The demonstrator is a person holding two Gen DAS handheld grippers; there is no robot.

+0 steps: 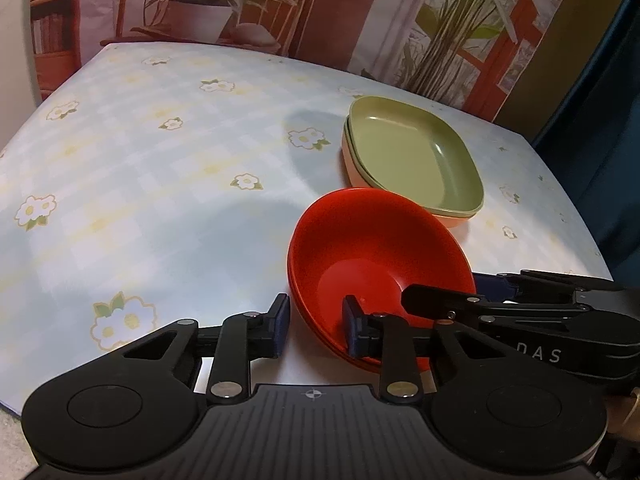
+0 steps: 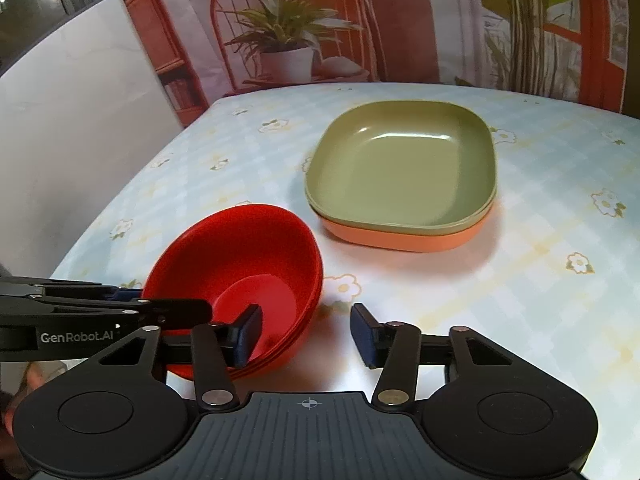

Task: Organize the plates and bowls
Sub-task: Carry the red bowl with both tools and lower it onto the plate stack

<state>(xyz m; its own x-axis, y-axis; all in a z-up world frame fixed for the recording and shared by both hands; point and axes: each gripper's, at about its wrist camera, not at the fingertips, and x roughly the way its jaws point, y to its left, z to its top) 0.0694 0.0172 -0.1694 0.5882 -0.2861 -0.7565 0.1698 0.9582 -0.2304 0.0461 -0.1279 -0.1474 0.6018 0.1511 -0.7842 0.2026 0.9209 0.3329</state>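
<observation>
Red bowls (image 1: 372,264): a small nested stack near the table's front edge, tipped a bit. They sit just beside the plates, w/ a small gap.
Plates: green plate (image 2: 400,168) sits inside an orange plate (image 2: 400,238), further back on the table. Already stacked, so prob. done.
Left gripper (image 1: 316,330): you have one pad (image 1: 354,330) inside the bowl and one outside, so the rim wall is between them. Jaws are narrow, but a gap shows by the outer pad. Not squeezing yet, I think.
Right gripper (image 2: 306,332): same idea on the other side of the stack. One pad (image 2: 248,332) is inside the bowl, the other hangs over bare cloth, well off the wall. Jaws are mid-wide, nothing pinched.
Why both: I guess you take the stack by two sides so it lifts flat and the bowls don't slip apart.
Table (image 1: 160,152): flower cloth, lots of free room on the left for the bowls.
Watch out: smooth, sloped bowl wall, so the pads could slide off. Stack is close to the edge too.
Next: close both till the pads bite, then lift slow.
</observation>
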